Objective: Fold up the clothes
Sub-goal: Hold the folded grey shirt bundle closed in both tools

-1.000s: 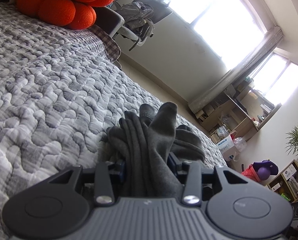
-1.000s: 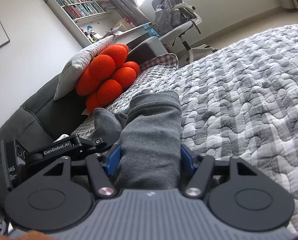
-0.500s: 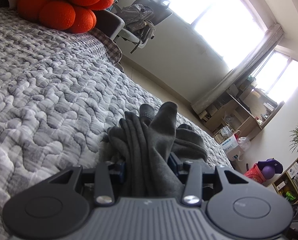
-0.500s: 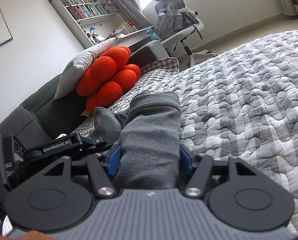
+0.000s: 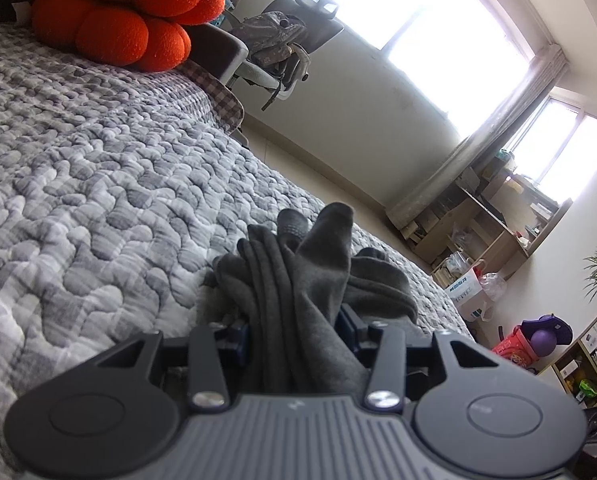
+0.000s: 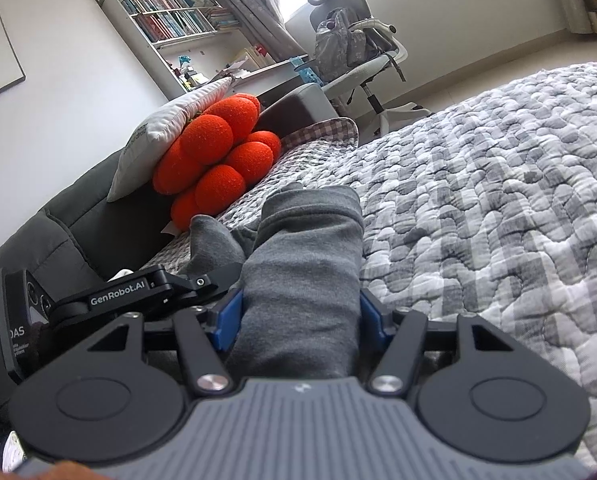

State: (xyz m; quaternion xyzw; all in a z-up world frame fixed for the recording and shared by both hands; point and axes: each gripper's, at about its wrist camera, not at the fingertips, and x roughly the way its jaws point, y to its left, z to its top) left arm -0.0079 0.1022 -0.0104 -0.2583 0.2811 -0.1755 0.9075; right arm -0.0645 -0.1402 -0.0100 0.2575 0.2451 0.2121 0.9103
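A dark grey garment (image 5: 298, 280) is bunched in folds between the fingers of my left gripper (image 5: 296, 326), which is shut on it just above the quilted bed. In the right wrist view a thicker grey part of the same garment (image 6: 306, 264) fills my right gripper (image 6: 300, 312), shut on it, with blue pads (image 6: 229, 316) showing at each side. The left gripper's body (image 6: 138, 292) lies close at the lower left of that view, next to the cloth. The fingertips of both are hidden by fabric.
A grey and white quilted bedspread (image 5: 98, 184) covers the bed. An orange knotted cushion (image 6: 218, 152) and a white pillow (image 6: 170, 128) lean on the dark headboard. An office chair (image 6: 358, 48) with a bag, bookshelves and floor clutter (image 5: 538, 340) stand beyond the bed.
Both views have shifted slightly, the cushion sliding a bit in frame. The grips on the grey garment are unchanged.
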